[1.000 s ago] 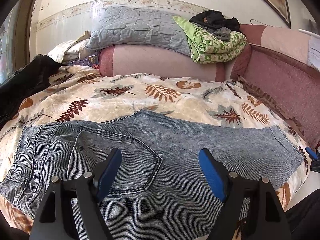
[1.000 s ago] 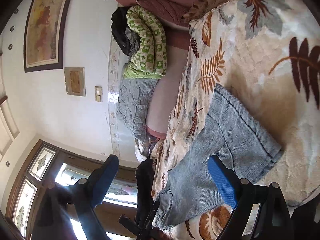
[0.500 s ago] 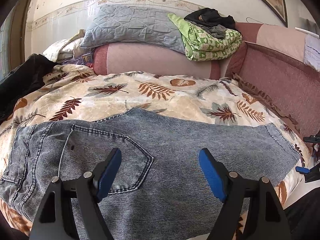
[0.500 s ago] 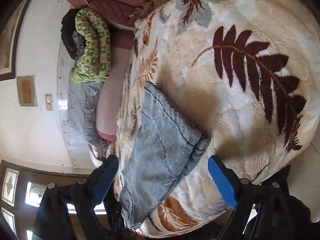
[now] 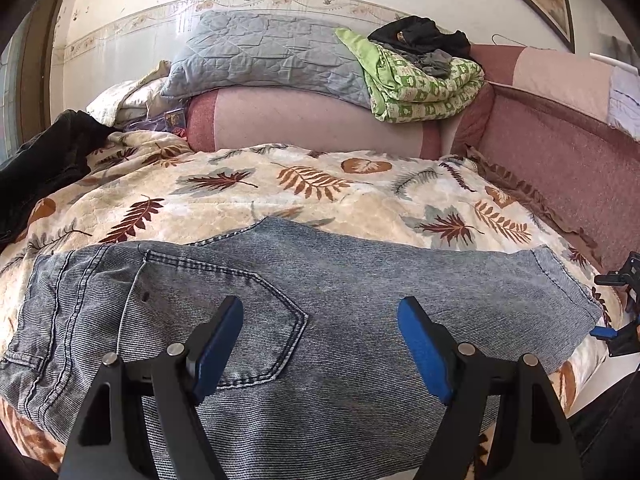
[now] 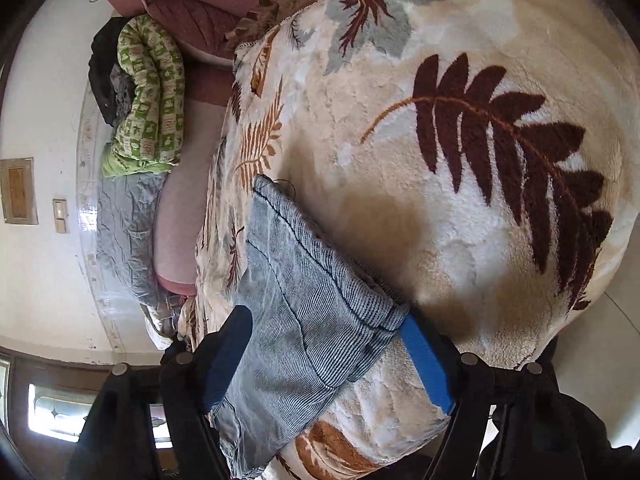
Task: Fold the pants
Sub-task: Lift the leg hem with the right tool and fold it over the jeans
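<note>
The right gripper (image 6: 326, 354) has dropped to the leg hem of the jeans (image 5: 320, 320) since a second ago, and its jaws are closing with the hem between them, not yet pinched; the left gripper (image 5: 320, 344) has not moved, jaws wide apart and empty over the back pocket (image 5: 224, 320); the jeans (faded grey-blue denim) lie flat across the leaf-print blanket (image 5: 320, 184).

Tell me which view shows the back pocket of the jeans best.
The left wrist view. There the back pocket lies face up on the jeans, its stitched outline almost wholly visible just beyond the left gripper. The right wrist view shows only the hem end of the jeans between the closing right gripper jaws; no pocket is visible.
</note>
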Action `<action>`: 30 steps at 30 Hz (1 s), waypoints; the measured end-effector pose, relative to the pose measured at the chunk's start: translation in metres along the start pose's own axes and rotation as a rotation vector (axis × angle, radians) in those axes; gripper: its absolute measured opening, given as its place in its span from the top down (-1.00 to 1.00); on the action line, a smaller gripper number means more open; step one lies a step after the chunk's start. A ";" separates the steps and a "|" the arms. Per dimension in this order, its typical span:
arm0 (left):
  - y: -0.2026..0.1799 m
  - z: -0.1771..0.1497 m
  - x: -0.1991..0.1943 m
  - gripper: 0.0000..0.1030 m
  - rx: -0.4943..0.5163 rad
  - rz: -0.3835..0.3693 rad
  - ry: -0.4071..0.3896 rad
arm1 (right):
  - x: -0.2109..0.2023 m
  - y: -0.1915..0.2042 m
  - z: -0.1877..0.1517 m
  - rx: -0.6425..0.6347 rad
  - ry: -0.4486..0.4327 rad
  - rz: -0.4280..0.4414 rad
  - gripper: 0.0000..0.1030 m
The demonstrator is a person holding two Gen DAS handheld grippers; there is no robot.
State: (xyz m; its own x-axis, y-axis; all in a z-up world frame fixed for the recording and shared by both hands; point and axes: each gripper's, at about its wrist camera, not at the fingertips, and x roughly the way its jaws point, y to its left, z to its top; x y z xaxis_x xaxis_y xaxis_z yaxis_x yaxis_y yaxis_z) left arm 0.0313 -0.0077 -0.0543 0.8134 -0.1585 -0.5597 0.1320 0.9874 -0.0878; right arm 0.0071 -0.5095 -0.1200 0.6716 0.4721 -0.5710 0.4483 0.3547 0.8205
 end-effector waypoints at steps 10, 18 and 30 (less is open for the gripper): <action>-0.014 -0.011 0.017 -0.56 0.065 0.025 0.056 | -0.004 -0.007 0.001 0.011 -0.003 -0.059 0.11; -0.012 -0.012 0.015 -0.56 0.058 0.010 0.064 | -0.002 0.005 -0.004 -0.045 -0.043 -0.149 0.46; -0.002 -0.002 0.001 -0.56 -0.001 -0.036 0.036 | -0.006 0.034 -0.015 -0.215 -0.093 -0.135 0.50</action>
State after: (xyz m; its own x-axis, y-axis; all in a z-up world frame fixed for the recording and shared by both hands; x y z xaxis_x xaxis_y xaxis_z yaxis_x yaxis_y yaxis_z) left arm 0.0307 -0.0102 -0.0566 0.7871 -0.1939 -0.5856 0.1605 0.9810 -0.1091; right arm 0.0095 -0.4879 -0.0886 0.6699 0.3368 -0.6616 0.4085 0.5769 0.7073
